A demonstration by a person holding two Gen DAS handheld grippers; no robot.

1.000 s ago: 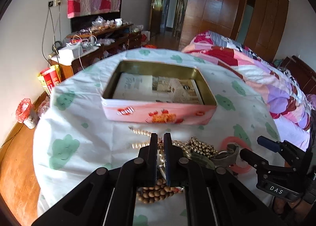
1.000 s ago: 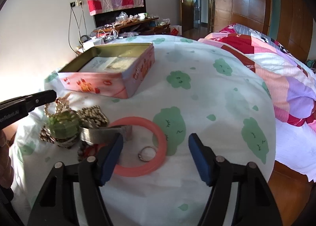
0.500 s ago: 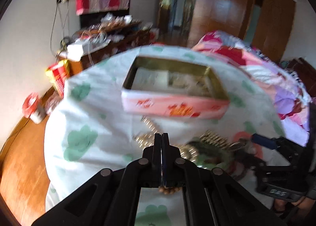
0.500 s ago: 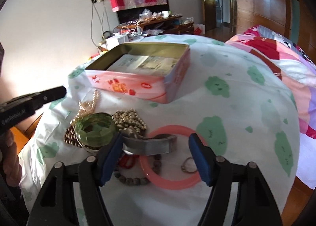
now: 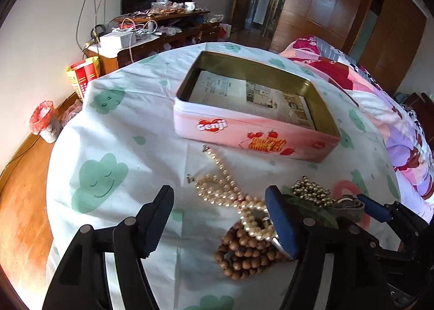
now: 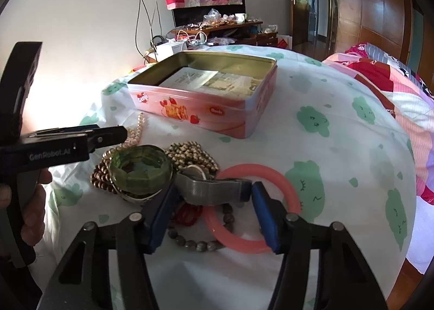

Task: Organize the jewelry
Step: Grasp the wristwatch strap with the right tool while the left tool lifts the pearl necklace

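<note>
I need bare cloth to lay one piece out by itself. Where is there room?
Bare cloth lies left of the pearl strand, toward the table edge, and right of the pink ring and pink tin. Crowded: the pile of green bangle, gold beads and wooden beads.

1. we've got an open pink tin (image 5: 255,131), paper lying flat inside.
2. pearl necklace (image 5: 230,193) snakes out loosely in front of it.
3. brown wooden beads (image 5: 244,250) bunched at the pearls' near end.
4. green bangle (image 6: 141,171) sits on the pile beside gold beads (image 6: 190,155); grey mesh band (image 6: 214,190) overlaps the pink ring (image 6: 271,174).
</note>
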